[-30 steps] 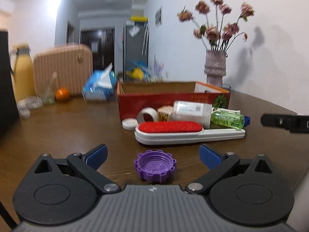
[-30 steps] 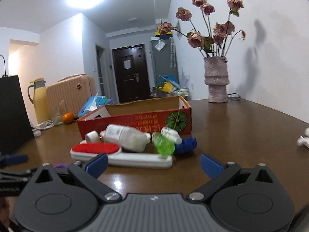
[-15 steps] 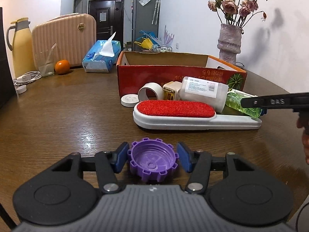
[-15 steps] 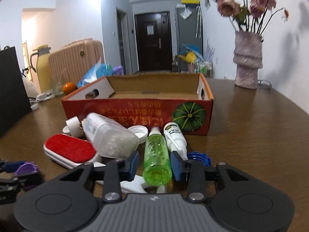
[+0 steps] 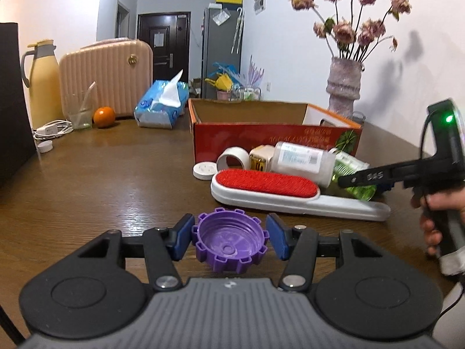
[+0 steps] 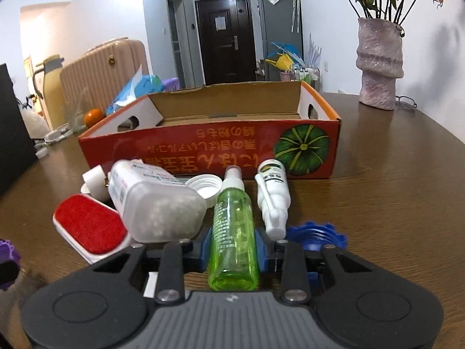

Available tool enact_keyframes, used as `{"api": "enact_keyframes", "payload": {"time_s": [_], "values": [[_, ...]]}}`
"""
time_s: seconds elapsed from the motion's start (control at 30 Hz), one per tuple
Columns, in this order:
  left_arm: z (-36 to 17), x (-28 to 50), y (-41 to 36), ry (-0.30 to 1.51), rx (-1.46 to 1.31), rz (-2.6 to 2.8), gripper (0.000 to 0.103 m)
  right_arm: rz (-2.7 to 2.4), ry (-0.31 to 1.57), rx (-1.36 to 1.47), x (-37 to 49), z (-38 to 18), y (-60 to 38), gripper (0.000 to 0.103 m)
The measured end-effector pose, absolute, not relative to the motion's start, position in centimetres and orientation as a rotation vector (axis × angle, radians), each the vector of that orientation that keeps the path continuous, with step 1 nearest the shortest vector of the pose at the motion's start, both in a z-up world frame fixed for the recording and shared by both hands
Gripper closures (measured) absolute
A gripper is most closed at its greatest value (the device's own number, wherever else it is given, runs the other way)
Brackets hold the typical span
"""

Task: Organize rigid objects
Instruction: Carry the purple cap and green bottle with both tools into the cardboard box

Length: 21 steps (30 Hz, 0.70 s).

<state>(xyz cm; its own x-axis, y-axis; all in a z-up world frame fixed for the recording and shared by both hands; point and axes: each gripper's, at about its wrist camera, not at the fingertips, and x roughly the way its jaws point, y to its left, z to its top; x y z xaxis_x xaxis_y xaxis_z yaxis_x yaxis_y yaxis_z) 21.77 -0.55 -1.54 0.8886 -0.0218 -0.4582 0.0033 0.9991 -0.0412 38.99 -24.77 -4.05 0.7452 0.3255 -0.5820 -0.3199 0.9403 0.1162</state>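
Purple and toothed, the bottle cap [image 5: 231,243] sits clamped between the left gripper [image 5: 229,240] pads, in front of the red cardboard box [image 6: 209,142], its underside hidden. The right gripper [image 6: 234,250], whose jaws have just been closing, squeezes the green spray bottle [image 6: 234,232] lying before that box. A blue cap [image 6: 315,237] beside it is half hidden behind the right finger.

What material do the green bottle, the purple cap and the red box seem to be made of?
Green bottle: likely clear tinted plastic, glossy; light passes through it.
Purple cap: apparently moulded opaque plastic with a slight sheen and notched rim.
Red box: printed cardboard; brown inside, raw cut edges.
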Motion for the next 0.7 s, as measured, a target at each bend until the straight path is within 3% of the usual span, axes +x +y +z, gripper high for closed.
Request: {"api": "enact_keyframes", "payload": {"time_s": [0.7], "values": [[2.2, 13.0, -1.1, 0.317, -0.054, 0.021, 0.047, 0.296, 0.365, 0.044, 24.4, 2.0, -28.0, 0.073]]}}
